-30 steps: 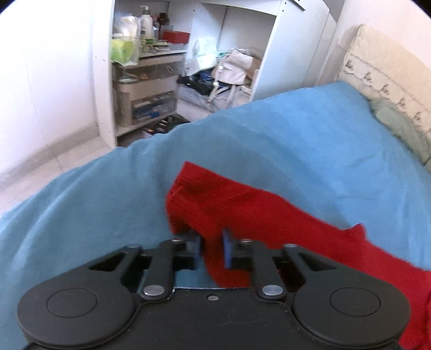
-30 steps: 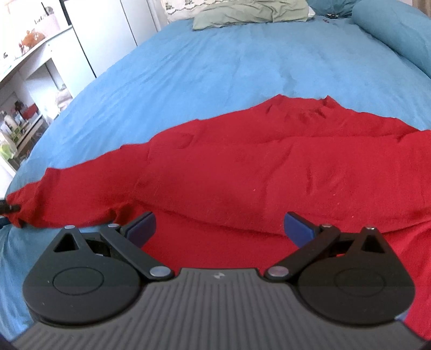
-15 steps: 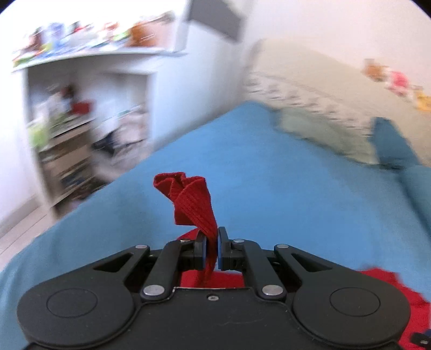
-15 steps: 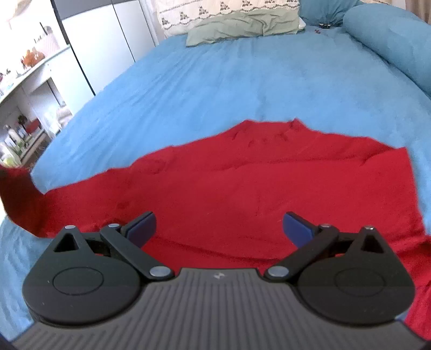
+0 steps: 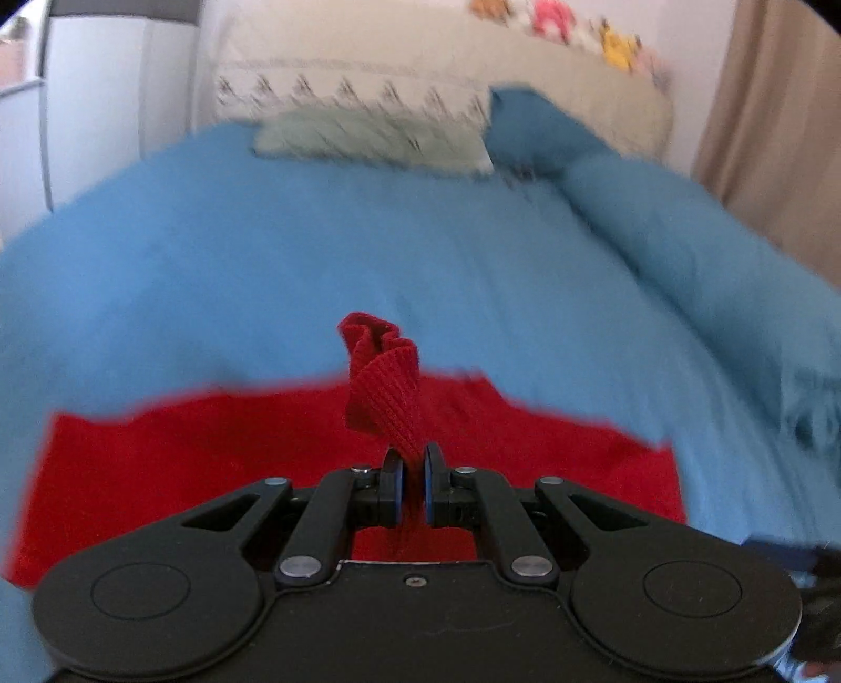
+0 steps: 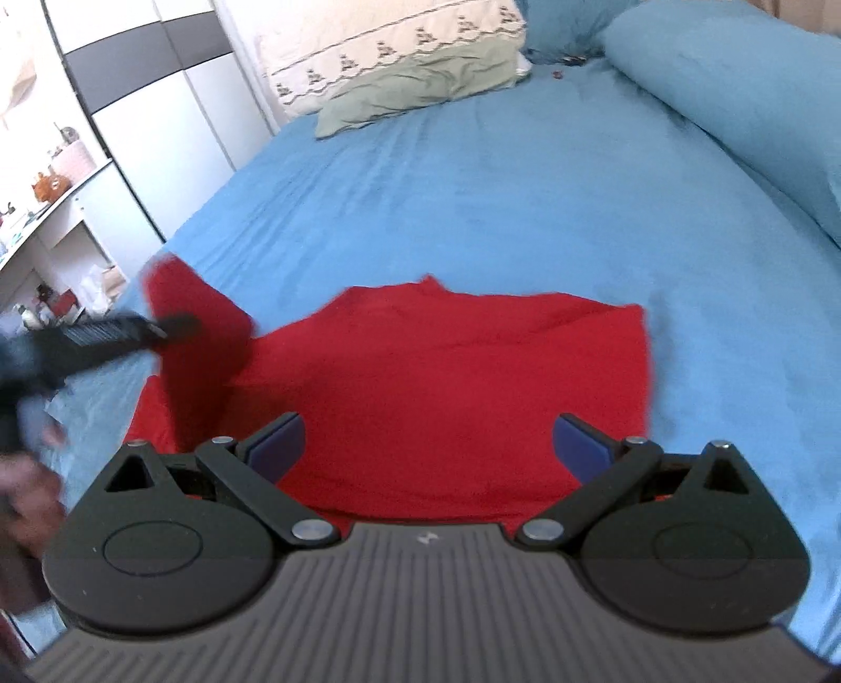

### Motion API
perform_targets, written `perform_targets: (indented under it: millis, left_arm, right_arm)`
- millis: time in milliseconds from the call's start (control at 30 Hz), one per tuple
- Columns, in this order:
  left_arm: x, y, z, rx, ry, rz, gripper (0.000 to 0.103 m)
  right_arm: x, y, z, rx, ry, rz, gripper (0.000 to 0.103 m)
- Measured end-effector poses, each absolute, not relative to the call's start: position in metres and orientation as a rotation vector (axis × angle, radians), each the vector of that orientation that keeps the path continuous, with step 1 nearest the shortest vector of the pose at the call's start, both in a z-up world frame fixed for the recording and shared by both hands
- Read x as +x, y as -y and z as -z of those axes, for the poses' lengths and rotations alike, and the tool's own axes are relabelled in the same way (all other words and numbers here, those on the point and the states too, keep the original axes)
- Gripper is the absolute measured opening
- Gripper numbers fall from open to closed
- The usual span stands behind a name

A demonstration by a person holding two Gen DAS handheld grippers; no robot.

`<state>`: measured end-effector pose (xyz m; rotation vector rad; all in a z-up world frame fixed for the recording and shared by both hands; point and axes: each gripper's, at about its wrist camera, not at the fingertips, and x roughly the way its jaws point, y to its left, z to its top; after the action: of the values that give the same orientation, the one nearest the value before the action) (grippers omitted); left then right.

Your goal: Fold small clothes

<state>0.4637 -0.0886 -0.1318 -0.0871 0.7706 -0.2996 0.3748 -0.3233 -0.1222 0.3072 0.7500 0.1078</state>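
In the last second your left gripper (image 5: 413, 467) has lifted the ribbed cuff of the red knitted jumper (image 5: 383, 378) off the blue fleece bed cover (image 5: 368, 252) and swung it inward: a moment ago the sleeve lay stretched out toward the bed's edge, and now it is raised and carried across over the jumper's body, with the view turned from the shelves to the head of the bed. Your left fingers are pressed together on that cuff, the knit bunched into a wavy ruffle above them. Your right gripper (image 6: 428, 438) hovers low over the near hem with its fingers wide apart, gripping nothing; it has barely shifted.

That looks like the first sleeve fold in progress; the sleeve is not yet laid down, so the body folds probably remain.

The jumper (image 6: 447, 378) lies flat near the foot-side of the bed, front spread in a rough rectangle, collar a small peak at the far edge. Its knit is soft and limp, ribbed at the cuff, and likely to slump once released. The cover beneath is matte and slightly napped, with faint creases. A pale green pillow (image 6: 415, 89) and an embroidered cream pillow (image 6: 378, 47) sit at the headboard, well apart from the jumper
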Motion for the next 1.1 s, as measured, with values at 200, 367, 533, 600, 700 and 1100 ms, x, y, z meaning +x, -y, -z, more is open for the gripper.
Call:
perform_targets:
  millis: [200,367,533,600,700,1100]
  left_arm:
    - [0.467,0.13,0.189,-0.05,-0.9,0.295,0.009]
    - [0.464,0.128,0.18,-0.064,-0.896,0.32,0.062]
    - [0.451,0.099,0.144,-0.035,-0.864,0.276,0.066]
    - [0.441,0.081,0.132,-0.04,-0.856,0.253,0.069]
    - [0.435,0.053,0.123,-0.016,-0.857,0.197,0.072]
    - [0.43,-0.04,0.14,-0.006,-0.913,0.098,0.072]
  right_arm:
    - [0.372,0.36,0.146,0.361,-0.763,-0.1,0.103]
    - [0.374,0.372,0.155,0.39,-0.77,-0.119,0.103]
    - [0.38,0.368,0.145,0.393,-0.771,-0.141,0.103]
    - [0.387,0.36,0.14,0.401,-0.8,-0.149,0.103]
    - [0.4,0.337,0.138,0.428,-0.864,-0.173,0.103]
    - [0.444,0.244,0.171,0.439,-0.954,-0.071,0.079]
